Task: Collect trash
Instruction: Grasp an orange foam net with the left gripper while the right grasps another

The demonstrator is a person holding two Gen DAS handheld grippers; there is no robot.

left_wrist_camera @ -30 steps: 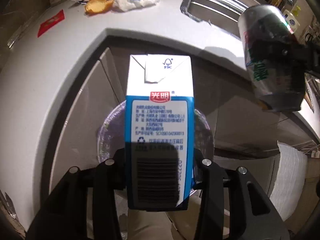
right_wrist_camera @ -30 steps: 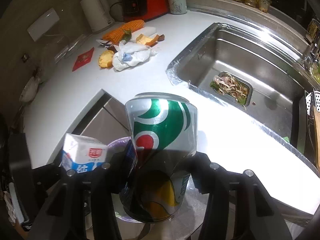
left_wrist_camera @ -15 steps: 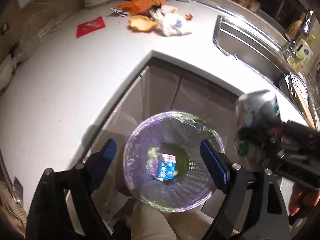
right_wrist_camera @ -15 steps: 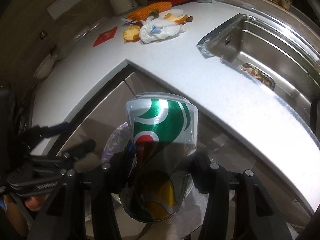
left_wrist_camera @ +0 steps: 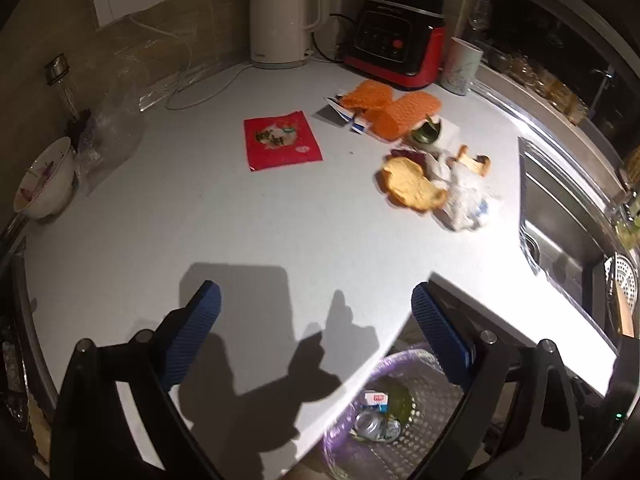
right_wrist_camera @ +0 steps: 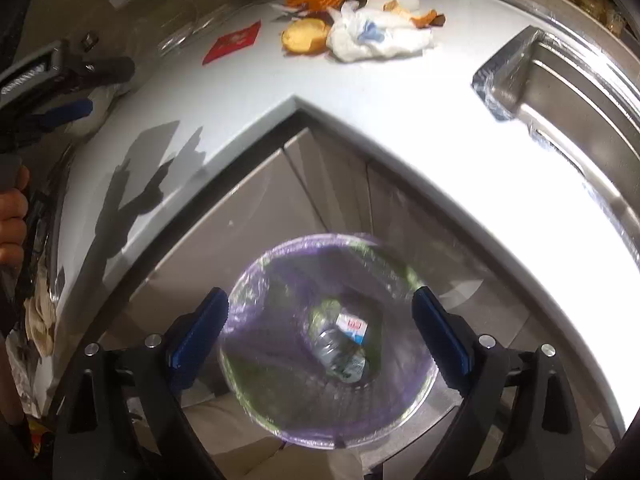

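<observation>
Step in hand: the milk carton and the can lie in the purple-lined trash bin, so I judge this drop finished.
Left claw: wide open, holds nothing, above the desk.
Right claw: wide open, empty, over the bin.
Next move: probably reach for the red wrapper, the orange peel or the crumpled tissue; the flat wrapper will need a low pinch at its edge.
Surface: white corner desk, bin on the floor below its inner corner.
Room: dim kitchen; kettle, red appliance, steel sink.
</observation>
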